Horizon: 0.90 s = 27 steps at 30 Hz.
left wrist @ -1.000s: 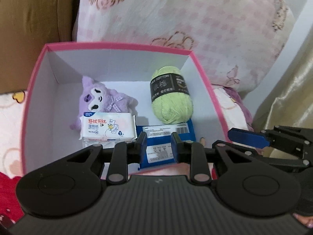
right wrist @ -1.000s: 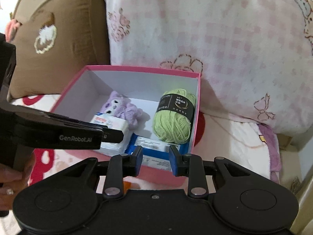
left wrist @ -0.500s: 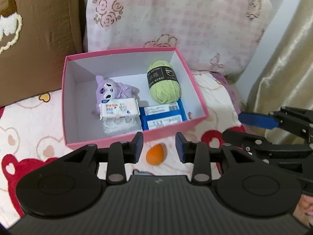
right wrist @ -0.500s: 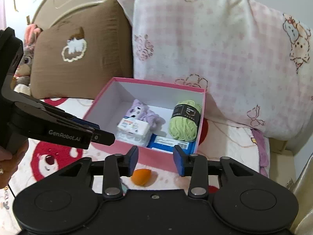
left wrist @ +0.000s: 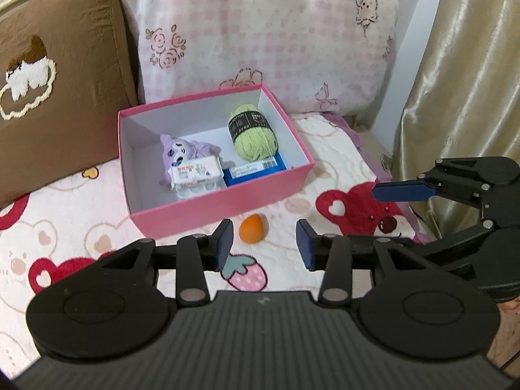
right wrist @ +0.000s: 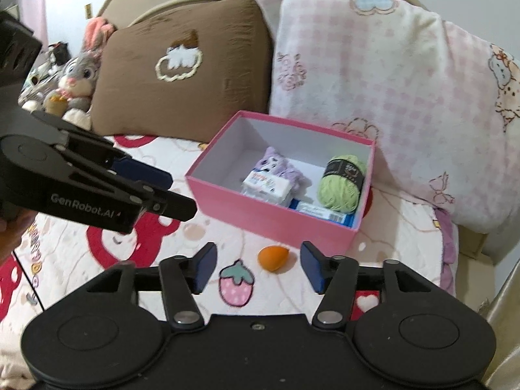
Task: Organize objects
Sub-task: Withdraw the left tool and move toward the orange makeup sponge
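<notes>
With both the left gripper [left wrist: 264,243] and right gripper [right wrist: 258,268] spread empty, I'd straddle the orange egg-shaped sponge [right wrist: 273,257] lying just before the pink box [right wrist: 276,219], pinching softly.

Blue pack [left wrist: 256,171] mostly hidden under yarn [left wrist: 253,136]; label text too small to read.

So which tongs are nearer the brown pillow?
Left. The left tongs hover on the same side as the brown pillow; the right tongs are further off, toward the curtain.
</notes>
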Available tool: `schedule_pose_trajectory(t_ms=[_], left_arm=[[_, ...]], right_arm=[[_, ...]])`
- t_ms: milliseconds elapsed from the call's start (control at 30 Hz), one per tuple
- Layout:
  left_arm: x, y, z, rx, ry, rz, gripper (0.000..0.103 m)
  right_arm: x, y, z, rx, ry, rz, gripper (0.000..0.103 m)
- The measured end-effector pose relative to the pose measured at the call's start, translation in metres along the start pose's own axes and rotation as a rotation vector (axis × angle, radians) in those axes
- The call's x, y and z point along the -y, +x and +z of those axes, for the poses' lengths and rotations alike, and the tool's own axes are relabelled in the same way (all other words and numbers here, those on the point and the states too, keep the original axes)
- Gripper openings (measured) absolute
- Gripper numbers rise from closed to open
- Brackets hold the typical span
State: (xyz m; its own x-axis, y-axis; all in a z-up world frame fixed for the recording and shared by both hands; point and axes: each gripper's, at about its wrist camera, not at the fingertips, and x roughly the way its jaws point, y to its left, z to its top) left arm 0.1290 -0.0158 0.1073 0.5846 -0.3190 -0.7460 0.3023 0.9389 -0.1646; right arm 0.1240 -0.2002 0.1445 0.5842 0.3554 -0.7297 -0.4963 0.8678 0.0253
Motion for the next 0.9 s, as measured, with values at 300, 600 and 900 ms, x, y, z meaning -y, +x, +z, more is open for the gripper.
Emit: schedule_pose_trajectory(t_ms=[300,600,900], left_arm=[[0.004,-0.002,-0.027,-0.041,0.033,0.013,0.059],[-0.003,0.016,-0.05,-0.071,-0.015,-0.008,0.068],[-0.018,0.057,-0.063,-0.081,-0.085,-0.001,0.074]], right_arm=[[-0.007,-0.006,-0.022,0.026,-0.055,0.05,0.077],[-0.01,0.009,-0.045,0.074,-0.109,0.081,0.088],[0.0,0.053,-0.058,0.117,-0.146,0.085,0.088]])
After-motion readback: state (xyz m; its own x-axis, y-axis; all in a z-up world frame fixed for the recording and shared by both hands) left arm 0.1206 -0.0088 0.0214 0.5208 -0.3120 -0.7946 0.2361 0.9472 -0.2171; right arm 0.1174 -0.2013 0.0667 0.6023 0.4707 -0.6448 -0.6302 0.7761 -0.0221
